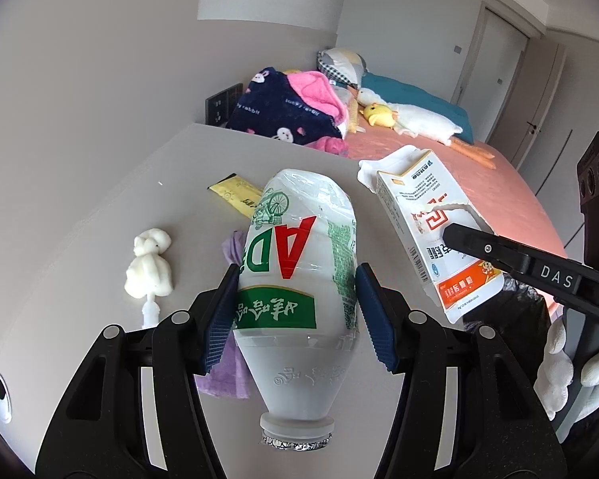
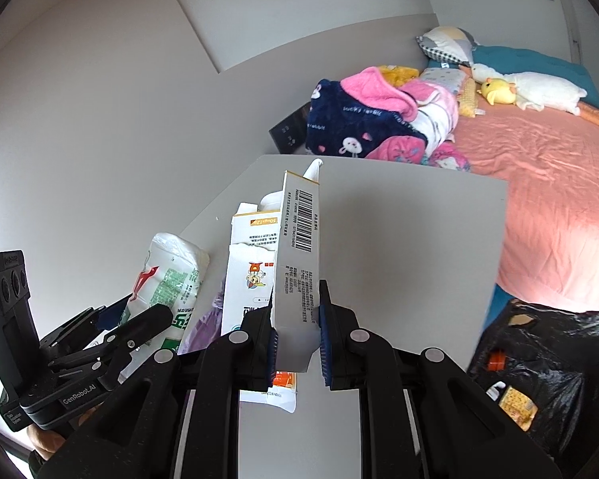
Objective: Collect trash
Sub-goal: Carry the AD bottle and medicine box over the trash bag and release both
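Note:
My left gripper (image 1: 295,311) is shut on a white plastic AD bottle (image 1: 299,279), held upside down above the grey table (image 1: 100,239); the bottle also shows in the right wrist view (image 2: 167,279). My right gripper (image 2: 297,343) is shut on a torn white and orange carton box (image 2: 295,263), held above the table; the box also shows in the left wrist view (image 1: 431,231). A crumpled white tissue (image 1: 149,267), a yellow sachet (image 1: 237,195) and a purple wrapper (image 1: 227,371) lie on the table.
A black trash bag (image 2: 547,363) with some trash inside stands open to the right of the table. Behind the table is a bed with a pink sheet (image 2: 547,183), a navy blanket (image 2: 351,127) and plush toys (image 1: 415,117).

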{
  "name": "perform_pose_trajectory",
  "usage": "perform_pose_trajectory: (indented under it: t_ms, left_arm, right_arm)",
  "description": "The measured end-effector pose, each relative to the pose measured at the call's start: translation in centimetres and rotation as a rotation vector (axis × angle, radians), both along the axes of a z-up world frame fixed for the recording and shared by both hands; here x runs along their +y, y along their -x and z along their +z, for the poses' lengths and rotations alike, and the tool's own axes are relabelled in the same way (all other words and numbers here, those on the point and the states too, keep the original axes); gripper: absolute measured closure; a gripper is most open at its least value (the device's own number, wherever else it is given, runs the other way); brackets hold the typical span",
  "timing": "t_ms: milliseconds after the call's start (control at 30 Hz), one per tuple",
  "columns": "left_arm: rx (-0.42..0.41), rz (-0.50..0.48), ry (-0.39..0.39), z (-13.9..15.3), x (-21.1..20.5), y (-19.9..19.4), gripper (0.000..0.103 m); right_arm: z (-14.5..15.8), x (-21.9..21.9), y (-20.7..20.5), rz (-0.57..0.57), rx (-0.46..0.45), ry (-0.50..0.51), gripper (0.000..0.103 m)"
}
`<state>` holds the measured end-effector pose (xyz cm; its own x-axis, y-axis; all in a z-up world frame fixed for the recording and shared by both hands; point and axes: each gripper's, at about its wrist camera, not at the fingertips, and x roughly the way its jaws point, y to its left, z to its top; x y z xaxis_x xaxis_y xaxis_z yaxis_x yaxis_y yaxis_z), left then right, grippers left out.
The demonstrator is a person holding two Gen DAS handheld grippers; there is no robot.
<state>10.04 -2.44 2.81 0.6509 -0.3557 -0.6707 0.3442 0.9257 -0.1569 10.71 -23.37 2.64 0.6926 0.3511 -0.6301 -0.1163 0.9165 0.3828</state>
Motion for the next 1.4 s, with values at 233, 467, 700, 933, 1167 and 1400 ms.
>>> perform_pose_trajectory:
  t_ms: [233,467,700,933,1167,1400]
  left_arm:
    - [-0.003,-0.05,0.012,0.7,-2.9,2.0,0.046]
    - [-0.006,-0.111,0.018,1.2,-6.2,3.4,0.046]
    - [0.004,-0.173,0.024,0.9,-9.4,4.8,0.046]
    - [0.014,-0.238,0.018,0.5,-12.7,6.0,0.046]
    - [0.022,-0.305,0.002,0.2,-15.8,7.3,0.046]
    - [0.028,-0.369,-0.014,-0.2,-18.2,8.3,0.046]
  right_arm:
    - [0.7,-3.3,3.1,-0.052,-0.018,-0.004,0.085]
    - [1.0,-6.4,5.3,-0.107,-0.025,-0.011,0.085]
    - [1.0,-9.5,7.5,-0.165,-0.032,-0.011,0.085]
    - [0.6,-12.4,9.4,-0.217,-0.032,-0.017,0.085]
    - [0.3,-14.8,11.1,-0.27,-0.028,-0.022,0.085]
    - [0.0,-16.7,12.3,-0.318,-0.024,-0.021,0.085]
